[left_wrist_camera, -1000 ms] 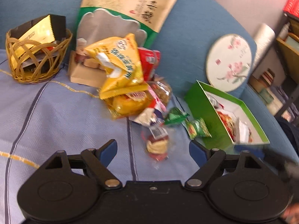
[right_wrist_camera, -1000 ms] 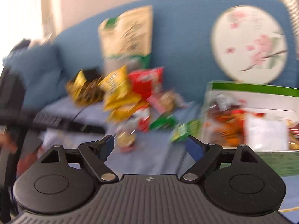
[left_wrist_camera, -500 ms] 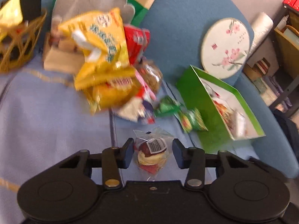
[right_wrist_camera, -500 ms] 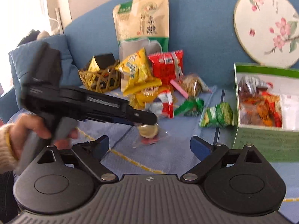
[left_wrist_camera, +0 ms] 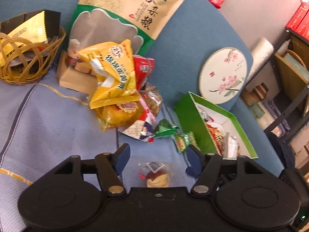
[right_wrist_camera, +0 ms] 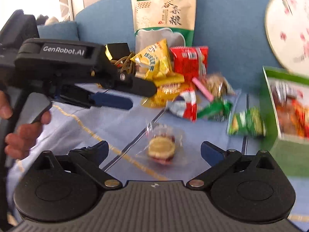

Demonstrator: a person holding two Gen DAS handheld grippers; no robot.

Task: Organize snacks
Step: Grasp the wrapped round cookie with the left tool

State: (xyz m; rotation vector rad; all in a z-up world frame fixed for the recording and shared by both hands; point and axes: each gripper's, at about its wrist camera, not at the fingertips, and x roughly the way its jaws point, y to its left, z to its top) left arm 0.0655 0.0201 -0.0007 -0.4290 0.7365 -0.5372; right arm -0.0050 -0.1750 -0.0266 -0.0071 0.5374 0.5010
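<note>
From the left wrist, a pale blue cloth [left_wrist_camera: 48, 127] is seen spread over a blue sofa [left_wrist_camera: 193, 38], with shelves [left_wrist_camera: 289, 81] at the right. The left gripper [left_wrist_camera: 157, 158] is held wide apart, empty, above a small wrapped cake [left_wrist_camera: 157, 175] lying flat on the cloth; its long axis cannot be told. A snack pile [left_wrist_camera: 115, 89], a wicker basket [left_wrist_camera: 29, 65] and a green box [left_wrist_camera: 193, 123] are seen beyond.

From the right wrist, the right gripper [right_wrist_camera: 154, 148] is spread, empty, with the cake [right_wrist_camera: 162, 147] between its fingers on the cloth. The left gripper [right_wrist_camera: 115, 98] is seen raised at the left.
</note>
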